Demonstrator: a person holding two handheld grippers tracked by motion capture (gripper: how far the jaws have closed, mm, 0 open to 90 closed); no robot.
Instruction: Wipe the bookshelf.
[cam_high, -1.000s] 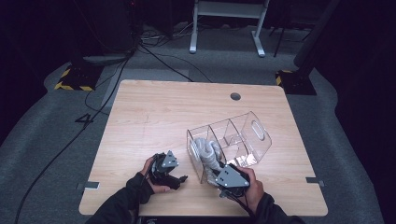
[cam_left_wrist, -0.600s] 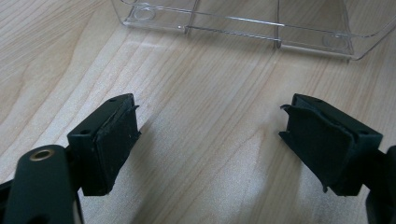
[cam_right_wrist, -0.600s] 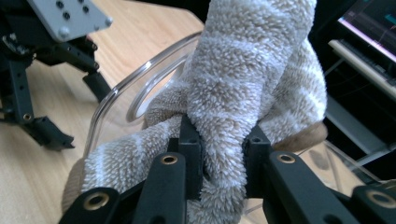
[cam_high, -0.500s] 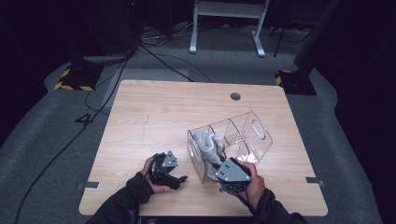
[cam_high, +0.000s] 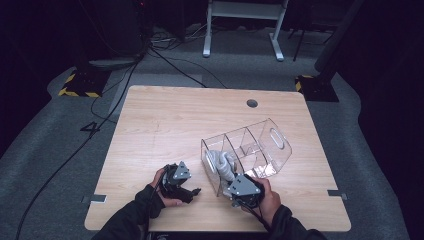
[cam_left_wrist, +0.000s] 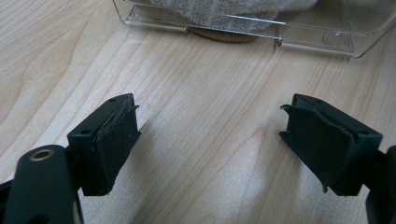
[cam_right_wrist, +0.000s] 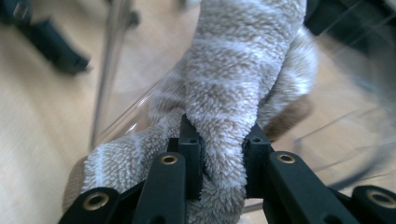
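A clear plastic organiser (cam_high: 272, 145) with several compartments lies tilted on the wooden table (cam_high: 165, 125). A fluffy beige-and-white striped sock (cam_high: 222, 162) sits in its nearest compartment. My right gripper (cam_right_wrist: 223, 154) is shut on the sock (cam_right_wrist: 238, 79), pinching a thick fold of it over the bin's clear wall; in the high view that gripper (cam_high: 235, 192) is at the bin's front corner. My left gripper (cam_left_wrist: 210, 135) is open and empty just above the wood, facing the bin's base (cam_left_wrist: 322, 35); from above the left gripper (cam_high: 192, 192) rests left of the bin.
The table has a round cable hole (cam_high: 252, 103) near its far edge. Metal clamps (cam_high: 93, 198) sit at the front side edges. On the grey floor beyond lie cables and a white stand base (cam_high: 240, 20).
My right gripper has shifted slightly right along the bin's front corner, still holding the sock. The left gripper has stayed in place.
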